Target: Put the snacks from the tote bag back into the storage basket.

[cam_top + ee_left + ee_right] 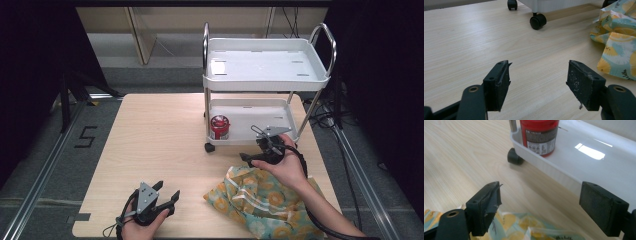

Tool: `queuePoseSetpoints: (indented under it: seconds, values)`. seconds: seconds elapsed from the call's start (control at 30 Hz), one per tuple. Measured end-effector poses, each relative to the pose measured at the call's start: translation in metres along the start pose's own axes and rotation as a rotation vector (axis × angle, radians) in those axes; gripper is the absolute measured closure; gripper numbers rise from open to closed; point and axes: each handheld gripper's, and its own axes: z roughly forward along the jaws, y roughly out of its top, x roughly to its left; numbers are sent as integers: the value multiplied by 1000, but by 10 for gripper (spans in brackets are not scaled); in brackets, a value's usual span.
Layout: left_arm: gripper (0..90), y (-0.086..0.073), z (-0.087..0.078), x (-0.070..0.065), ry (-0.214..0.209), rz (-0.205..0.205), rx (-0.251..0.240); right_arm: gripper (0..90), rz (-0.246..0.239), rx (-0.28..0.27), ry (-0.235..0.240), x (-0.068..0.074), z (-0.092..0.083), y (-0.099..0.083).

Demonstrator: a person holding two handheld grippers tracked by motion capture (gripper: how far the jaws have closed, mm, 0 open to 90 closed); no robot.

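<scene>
Right gripper (250,158) jaws wide, empty, above patterned cloth (260,197) at table's (160,135) near right. Left gripper (167,192) wide, empty, near left edge. White cart (265,75) behind; red can (219,127) on lower tray.

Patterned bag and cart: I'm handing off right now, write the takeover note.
Left tongs: open, holding nothing, low over the table near its front edge.
Right tongs: open, holding nothing, just above the patterned bag, facing the cart's lower tray.
Red can stands in the lower tray's left front corner; top tray bare.
Bag lies crumpled on the table, ungripped. Likely next: grasp the bag.
</scene>
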Motion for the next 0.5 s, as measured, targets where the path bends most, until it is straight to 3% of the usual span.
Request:
queuePoseSetpoints:
  seconds: [0.1,0.2,0.5]
  values:
    - [340,0,0,0,0,2,0,188,33,11,-5,2,-4,-5]
    - [341,0,0,-1,5,-6,0,192,11,-1,-10,-1,-7,-11]
    - [340,0,0,-1,4,3,2,205,23,-35,-11,-6,-19,-31]
